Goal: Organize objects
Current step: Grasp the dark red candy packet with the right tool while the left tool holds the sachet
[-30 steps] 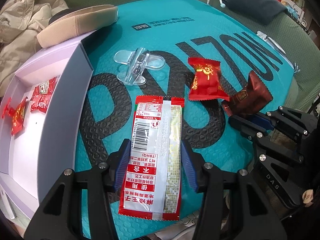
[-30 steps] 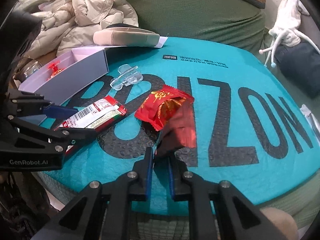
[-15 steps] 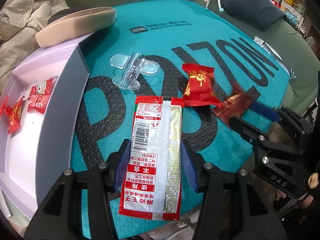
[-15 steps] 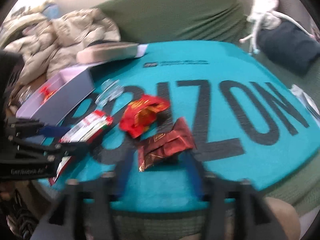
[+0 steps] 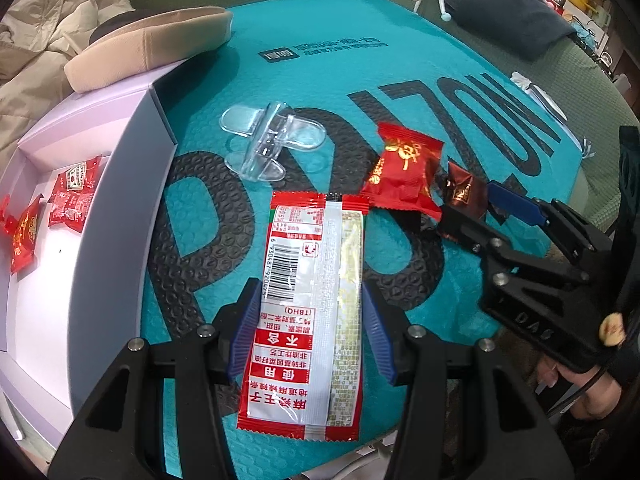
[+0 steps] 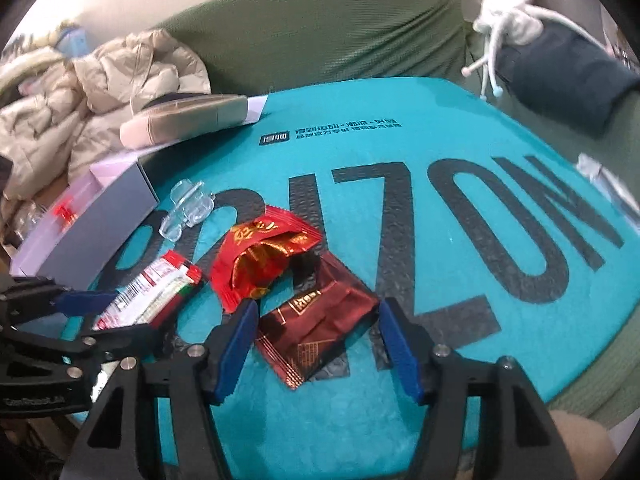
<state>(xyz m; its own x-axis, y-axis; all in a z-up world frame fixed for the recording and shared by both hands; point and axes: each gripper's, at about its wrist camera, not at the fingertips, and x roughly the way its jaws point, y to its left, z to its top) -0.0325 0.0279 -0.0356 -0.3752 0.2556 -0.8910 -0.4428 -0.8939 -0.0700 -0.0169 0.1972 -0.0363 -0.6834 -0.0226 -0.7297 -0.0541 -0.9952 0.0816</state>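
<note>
Teal mat (image 5: 400, 64) bears box (image 5: 132, 184), clip (image 5: 268, 144), snack packets (image 5: 312, 292)

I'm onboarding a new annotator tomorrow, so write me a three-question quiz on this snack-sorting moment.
1. True or false: the left gripper is clamped on the long sachet.
2. Which item lies between the right gripper's open jaws? A) clear clip B) dark brown wrapper C) bright red candy
3. How many red packets show in the lilac box in the left wrist view?

Key:
1. True; its pads press on both long edges.
2. B; the dark brown wrapper lies there untouched, with the bright red candy and the clear clip beyond.
3. Two.
</note>
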